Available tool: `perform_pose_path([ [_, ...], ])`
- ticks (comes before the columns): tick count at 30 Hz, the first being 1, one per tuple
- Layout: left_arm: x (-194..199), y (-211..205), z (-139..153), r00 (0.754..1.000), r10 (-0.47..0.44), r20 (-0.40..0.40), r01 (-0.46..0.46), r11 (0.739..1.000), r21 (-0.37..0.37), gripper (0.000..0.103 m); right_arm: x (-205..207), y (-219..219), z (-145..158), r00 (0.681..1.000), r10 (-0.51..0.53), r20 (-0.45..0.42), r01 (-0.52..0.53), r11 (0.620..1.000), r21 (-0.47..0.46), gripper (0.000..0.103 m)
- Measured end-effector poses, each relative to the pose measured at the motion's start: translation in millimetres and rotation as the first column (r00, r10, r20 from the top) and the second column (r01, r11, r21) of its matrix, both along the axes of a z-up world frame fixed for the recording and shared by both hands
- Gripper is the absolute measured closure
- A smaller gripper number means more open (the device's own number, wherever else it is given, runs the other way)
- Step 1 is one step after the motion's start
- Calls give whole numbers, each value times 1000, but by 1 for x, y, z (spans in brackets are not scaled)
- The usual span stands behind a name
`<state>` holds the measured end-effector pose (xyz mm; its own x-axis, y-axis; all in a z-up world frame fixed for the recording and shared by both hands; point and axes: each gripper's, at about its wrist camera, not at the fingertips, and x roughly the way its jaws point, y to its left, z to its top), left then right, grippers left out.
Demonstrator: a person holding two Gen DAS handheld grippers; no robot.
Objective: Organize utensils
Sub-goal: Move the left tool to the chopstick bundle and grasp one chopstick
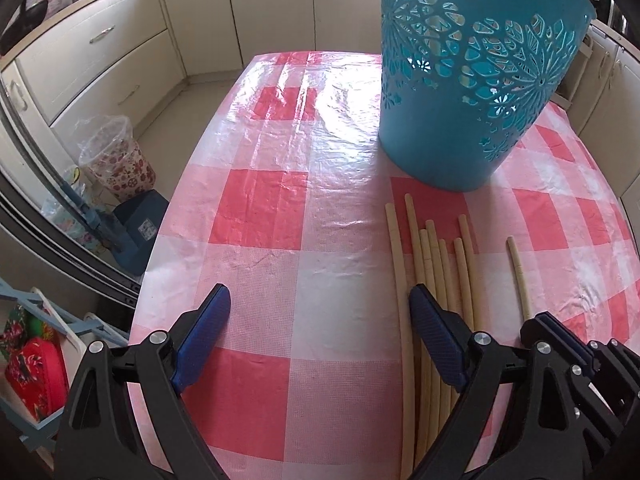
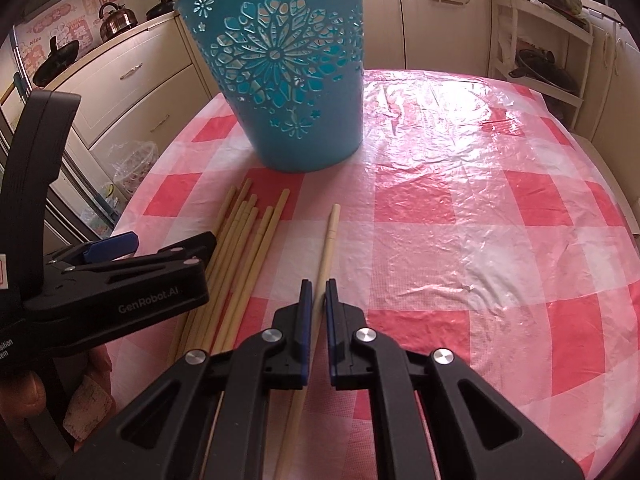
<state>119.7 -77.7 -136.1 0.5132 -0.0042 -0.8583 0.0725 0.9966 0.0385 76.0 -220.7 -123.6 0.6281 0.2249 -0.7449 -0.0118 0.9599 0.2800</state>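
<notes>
Surface: a table [image 1: 260, 208] lay under a pink-and-white checked cloth with a clear, wrinkled, glossy plastic sheet over it.
Basket: a blue basket [image 2: 288, 80] with cut-out flower patterns stood upright on the cloth, ahead of both grippers, beyond the far tips of the chopsticks.
Chopsticks: a loose bundle of pale chopsticks [image 2: 240, 240] lay flat on the cloth, roughly parallel, pointing toward the basket; it sat left of the right gripper and under the left gripper's right finger.
Single chopstick: one chopstick [image 2: 329, 240] lay apart, just right of the bundle, its far end pointing toward the basket.
Right gripper: the right gripper [image 2: 319, 292] was clenched on the single chopstick, its blue pads pressed to either side of the stick, which ran forward from between them.
Left gripper: the left gripper [image 1: 320, 304] stood released, jaws wide apart, with bare cloth between them and nothing grasped.
Room: cream kitchen cabinets [image 1: 100, 52] ran along the walls beyond the table, with a kettle [image 2: 117, 20] and a dark pan [image 2: 56, 60] on the counter to the left.
Floor, left of the table: a bin lined with clear plastic [image 1: 116, 156] stood there.
Right side: a white rack [image 2: 548, 52] held dark cookware.
</notes>
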Motion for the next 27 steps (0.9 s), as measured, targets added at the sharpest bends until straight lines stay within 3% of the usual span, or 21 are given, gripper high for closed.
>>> perform_pose_path([
  [4,2,-3,1,1000,-22,8,22,1000,-1,21,0,-1,0,1000,-1,0,1,1000,7,96],
  [8,4,-14,5,998,-56,12,56,998,-4,36,3,-3,0,1000,-12,-2,12,1000,19,96],
  [13,5,-23,8,997,-71,19,72,997,-10,45,8,-6,0,1000,-22,-1,22,999,30,96],
  [16,2,-30,10,995,-99,31,100,995,-15,62,10,-4,0,1000,-19,0,19,1000,15,96],
  [19,-1,-35,12,992,-126,31,126,992,-28,89,10,2,1,1000,-6,5,6,1000,-30,97],
  [20,-1,-34,12,991,-130,27,131,991,-40,96,10,3,1,1000,-3,6,3,999,-36,97],
  [25,1,-6,12,991,-130,-31,120,966,-229,98,10,-2,0,1000,-9,8,9,1000,1,97],
  [27,-3,6,17,993,-117,-33,104,957,-273,98,9,-4,0,1000,-11,9,11,1000,17,97],
])
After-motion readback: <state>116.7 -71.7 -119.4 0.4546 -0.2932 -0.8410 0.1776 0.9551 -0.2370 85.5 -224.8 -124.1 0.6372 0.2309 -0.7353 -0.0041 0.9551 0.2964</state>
